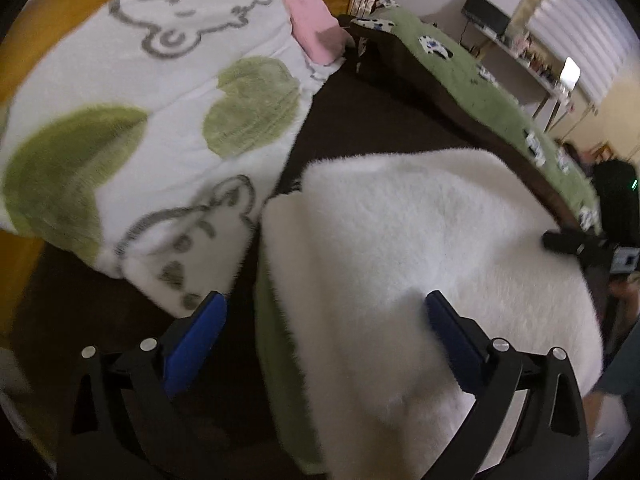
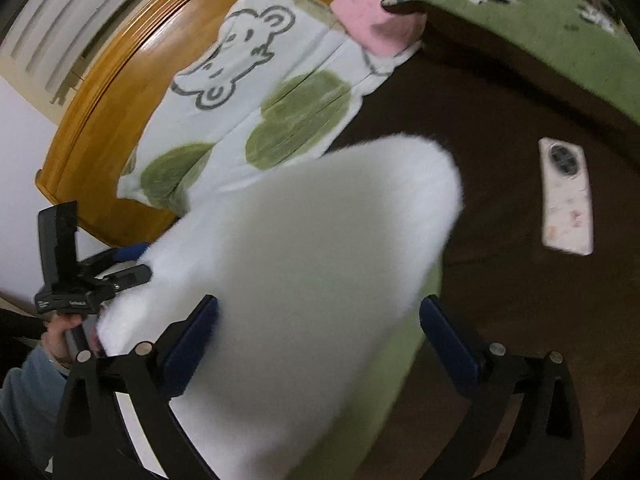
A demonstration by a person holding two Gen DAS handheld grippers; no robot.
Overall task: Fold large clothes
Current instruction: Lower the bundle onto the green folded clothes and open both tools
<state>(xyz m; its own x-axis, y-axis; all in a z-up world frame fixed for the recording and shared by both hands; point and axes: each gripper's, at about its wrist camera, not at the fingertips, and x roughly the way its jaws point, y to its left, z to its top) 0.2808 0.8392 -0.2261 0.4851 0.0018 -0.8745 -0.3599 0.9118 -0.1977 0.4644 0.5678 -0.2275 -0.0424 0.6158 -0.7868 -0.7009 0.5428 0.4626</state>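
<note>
A dark brown bedspread (image 1: 360,120) is seen, bounded by a wooden headboard (image 2: 100,120), with a bear-print blanket (image 1: 152,128) at ten o'clock and a pink cloth (image 1: 312,24) at twelve. A green blanket (image 1: 492,100) is heaped at two o'clock; a phone (image 2: 566,196) is laid at three in the right view. The white fluffy garment (image 1: 420,248), green-lined, is spread centrally. The left gripper (image 1: 324,312) and the right gripper (image 2: 320,312) are held wide apart, the fleece lying between each pair of fingers, unclamped.
</note>
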